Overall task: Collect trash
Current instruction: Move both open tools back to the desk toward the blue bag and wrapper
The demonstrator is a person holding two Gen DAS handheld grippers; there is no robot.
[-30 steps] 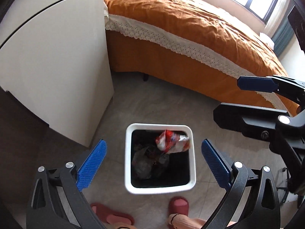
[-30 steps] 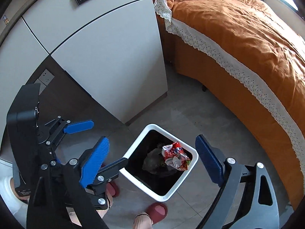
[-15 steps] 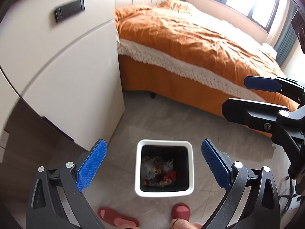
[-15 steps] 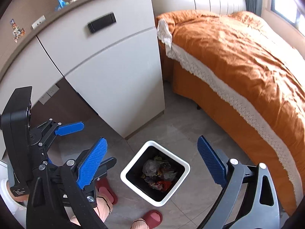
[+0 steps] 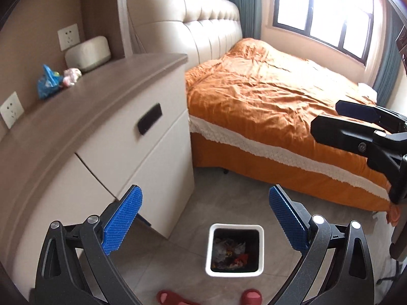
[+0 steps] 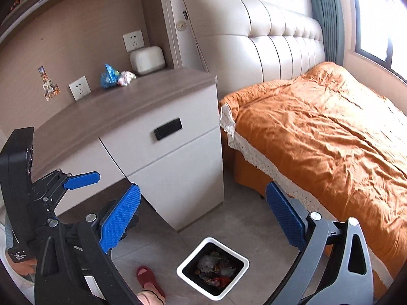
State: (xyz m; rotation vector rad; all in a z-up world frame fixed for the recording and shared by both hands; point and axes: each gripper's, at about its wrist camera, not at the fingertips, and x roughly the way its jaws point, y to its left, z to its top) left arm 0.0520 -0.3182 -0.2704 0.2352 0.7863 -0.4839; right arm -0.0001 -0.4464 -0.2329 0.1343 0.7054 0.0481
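Note:
A white square bin stands on the floor below both grippers, with crumpled trash inside, some of it red. In the right wrist view the bin sits low between the fingers. On the cabinet top lie a blue wrapper and a pale pink crumpled scrap, which the right wrist view shows as the wrapper and the scrap. My left gripper is open and empty, high above the bin. My right gripper is open wide, nothing between its pads.
A white cabinet with a brown top stands left of the bin. A bed with an orange cover fills the right. A white box sits at the cabinet's back. The person's red slippers are near the bin.
Both grippers rose well above the bin and tilted upward, bringing the cabinet top into view. The red wrapper dropped from the bin's mouth down into the trash.

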